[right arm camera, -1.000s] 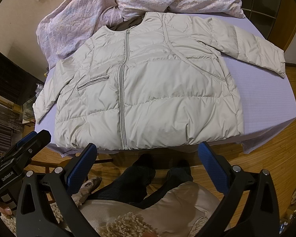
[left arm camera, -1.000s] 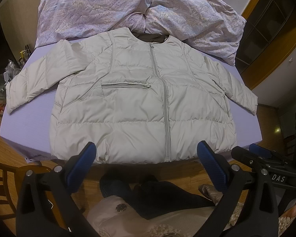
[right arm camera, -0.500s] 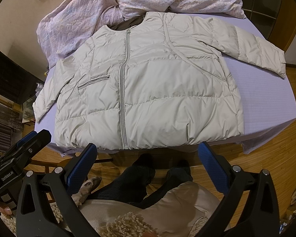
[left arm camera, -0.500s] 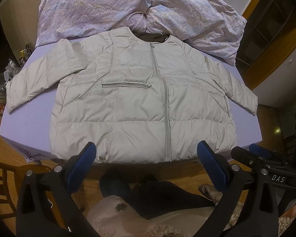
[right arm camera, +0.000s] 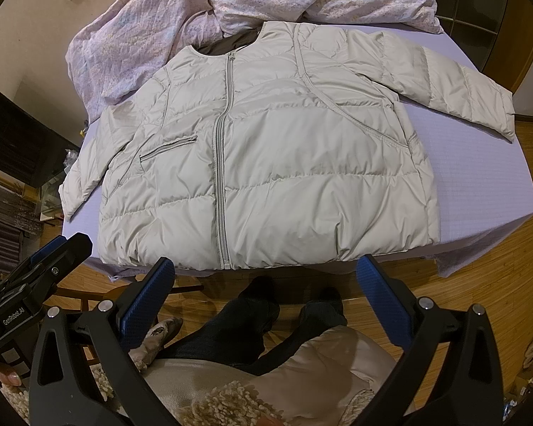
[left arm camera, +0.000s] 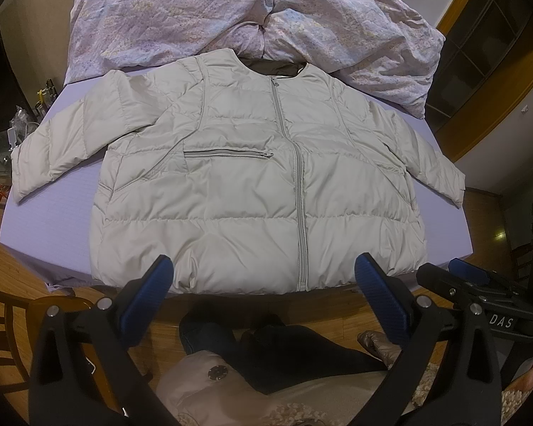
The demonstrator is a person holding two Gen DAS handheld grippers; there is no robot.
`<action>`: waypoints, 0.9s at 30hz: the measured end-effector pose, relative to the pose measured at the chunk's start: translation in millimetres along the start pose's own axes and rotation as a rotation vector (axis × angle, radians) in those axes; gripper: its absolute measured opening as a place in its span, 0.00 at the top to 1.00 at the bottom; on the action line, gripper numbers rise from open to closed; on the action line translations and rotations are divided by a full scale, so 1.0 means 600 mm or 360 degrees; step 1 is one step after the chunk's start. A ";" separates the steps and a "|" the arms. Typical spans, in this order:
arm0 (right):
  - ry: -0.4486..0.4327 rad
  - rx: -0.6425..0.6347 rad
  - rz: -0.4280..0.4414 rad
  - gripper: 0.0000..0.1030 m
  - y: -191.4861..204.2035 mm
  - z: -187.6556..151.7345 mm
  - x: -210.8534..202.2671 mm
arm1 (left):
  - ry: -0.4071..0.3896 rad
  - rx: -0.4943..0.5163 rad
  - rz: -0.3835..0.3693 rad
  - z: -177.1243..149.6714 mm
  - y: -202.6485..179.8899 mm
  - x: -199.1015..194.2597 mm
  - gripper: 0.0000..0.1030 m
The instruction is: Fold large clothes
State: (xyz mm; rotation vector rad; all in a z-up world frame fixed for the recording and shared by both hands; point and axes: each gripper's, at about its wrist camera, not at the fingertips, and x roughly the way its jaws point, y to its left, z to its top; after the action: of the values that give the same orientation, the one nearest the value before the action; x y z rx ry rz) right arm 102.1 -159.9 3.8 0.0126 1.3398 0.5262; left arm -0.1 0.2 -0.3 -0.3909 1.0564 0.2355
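Item: pale puffer jacket, flat on lavender-covered table, both my grippers off it.

Jacket: front up, zipped to neck, collar at far side, hem along near table edge, both sleeves spread outwards; chest pocket zip closed. Left gripper: jaws spread wide, nothing between them, held above floor just short of hem. Right gripper: same, jaws wide apart, empty, near hem, w/ left unit visible at its lower left. Floral quilt: bunched at far end of table, touching collar area. Person's dark-trousered legs below both grippers, over wood floor. Wooden chair at lower left, part seen.
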 end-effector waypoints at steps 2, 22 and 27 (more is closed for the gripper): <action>0.0000 -0.0001 0.0000 0.01 0.000 0.000 0.000 | 0.0000 0.0000 0.0000 0.000 0.000 0.000 0.02; 0.0001 0.0023 0.0000 0.01 -0.012 0.013 0.011 | 0.0025 0.0008 0.0014 -0.002 0.022 0.012 0.02; 0.0006 0.0038 -0.0001 0.01 -0.021 0.028 0.012 | 0.0045 -0.0007 0.0020 0.015 0.016 0.024 0.02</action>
State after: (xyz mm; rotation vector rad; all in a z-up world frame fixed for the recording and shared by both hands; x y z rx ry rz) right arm 123.3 -163.7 -2.2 0.0309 1.3495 0.5095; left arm 10.0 12.6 -10.9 -0.3927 1.0863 0.2443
